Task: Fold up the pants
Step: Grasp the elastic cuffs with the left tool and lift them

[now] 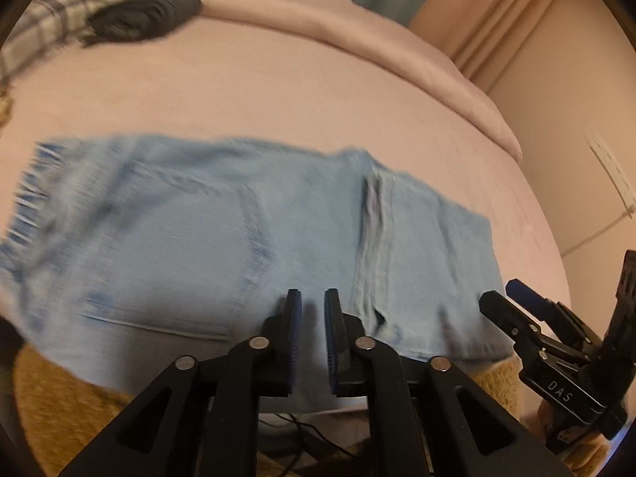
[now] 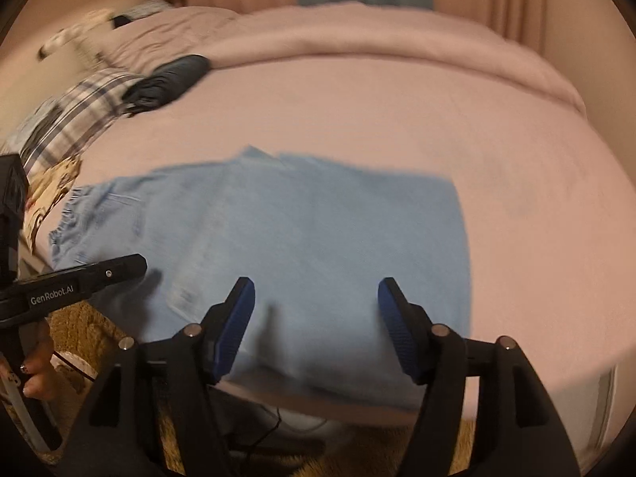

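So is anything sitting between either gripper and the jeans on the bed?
Nothing visible. The jeans lie folded directly ahead of the left gripper and right gripper. The dark garment lies far off, up the bed.

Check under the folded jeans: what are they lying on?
The jeans lie on the pink bedspread, near its front edge, bare pink around them. What the denim covers, and its lower layers, cannot be seen.

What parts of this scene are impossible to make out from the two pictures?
- Left wrist view: the jeans are motion-blurred; their frayed hem runs off the left edge.
- Right wrist view: the jeans' near edge hides behind the right gripper.
- Right wrist view: the clutter at upper left is too blurred to identify.
- Both views: the space under the bed is dark.
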{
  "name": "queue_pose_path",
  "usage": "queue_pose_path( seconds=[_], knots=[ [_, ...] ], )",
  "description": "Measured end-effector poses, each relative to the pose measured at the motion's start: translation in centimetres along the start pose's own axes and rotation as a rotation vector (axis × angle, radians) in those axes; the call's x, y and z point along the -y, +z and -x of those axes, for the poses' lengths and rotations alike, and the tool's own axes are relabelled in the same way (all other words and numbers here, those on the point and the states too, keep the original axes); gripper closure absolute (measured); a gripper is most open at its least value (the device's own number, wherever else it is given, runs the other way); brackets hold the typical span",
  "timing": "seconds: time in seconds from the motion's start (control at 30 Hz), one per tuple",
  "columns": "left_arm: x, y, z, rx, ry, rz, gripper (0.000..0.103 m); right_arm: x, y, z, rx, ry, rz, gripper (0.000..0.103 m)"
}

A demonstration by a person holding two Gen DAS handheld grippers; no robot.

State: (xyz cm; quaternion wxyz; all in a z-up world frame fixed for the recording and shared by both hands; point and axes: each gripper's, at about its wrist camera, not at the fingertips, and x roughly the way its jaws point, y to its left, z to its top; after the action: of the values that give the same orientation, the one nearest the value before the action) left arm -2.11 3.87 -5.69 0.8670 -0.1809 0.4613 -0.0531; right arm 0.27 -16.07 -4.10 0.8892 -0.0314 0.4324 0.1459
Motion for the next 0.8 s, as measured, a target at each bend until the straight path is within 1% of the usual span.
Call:
queue_pose_path(
  seconds=[0.03, 0.07, 0.13, 0.23, 0.27, 0.3, 0.33, 0.4, 0.43, 0.53, 0.7, 0.8],
  knots=[
    [-0.3, 0.1, 0.6, 0.018, 0.008, 0.006, 0.077, -0.6, 0.4, -0.1, 0.007, 0.005, 0.014, 0.034],
    [-1.0, 0.3, 1.4, 0.04, 0.028, 0.017, 0.063, -1.4, 1.0, -0.3, 0.01, 0.023, 0.023, 0.031],
    [-1.8, 0.3, 2.6, 0.074, 0.052, 0.03, 0.052, -2.0, 1.6, -1.2, 0.002, 0.062, 0.028, 0.029],
    [-3.0, 0.5, 4.0, 0.122, 0.092, 0.054, 0.047, -3.3, 1.4, -3.6, -0.056, 0.086, 0.031, 0.029],
    [-3.5, 0.6, 4.3, 0.131, 0.105, 0.064, 0.045, -3.5, 1.1, -4.7, -0.087, 0.083, 0.032, 0.029],
    [-4.2, 1.0, 4.6, 0.144, 0.123, 0.079, 0.044, -3.8, 0.6, -5.9, -0.129, 0.075, 0.033, 0.029],
    [-4.7, 1.5, 4.7, 0.151, 0.138, 0.093, 0.043, -4.1, 0.1, -6.8, -0.141, 0.055, 0.044, 0.028],
    [-5.9, 1.6, 5.1, 0.167, 0.178, 0.126, 0.037, -4.7, -0.4, -7.0, -0.111, 0.022, 0.072, 0.028],
    [-6.4, 1.6, 5.2, 0.175, 0.194, 0.141, 0.034, -4.8, -0.4, -7.0, -0.11, 0.016, 0.073, 0.028],
    [-8.0, 1.8, 5.5, 0.197, 0.231, 0.188, 0.034, -4.6, -0.4, -7.2, -0.11, 0.029, 0.059, 0.027],
    [-10.8, 1.7, 6.0, 0.223, 0.239, 0.276, 0.034, -4.8, -0.6, -7.1, -0.096, 0.025, 0.061, 0.027],
    [-12.0, 1.7, 6.4, 0.247, 0.282, 0.31, 0.033, -4.6, -0.6, -6.9, -0.096, 0.029, 0.059, 0.027]
  ],
)
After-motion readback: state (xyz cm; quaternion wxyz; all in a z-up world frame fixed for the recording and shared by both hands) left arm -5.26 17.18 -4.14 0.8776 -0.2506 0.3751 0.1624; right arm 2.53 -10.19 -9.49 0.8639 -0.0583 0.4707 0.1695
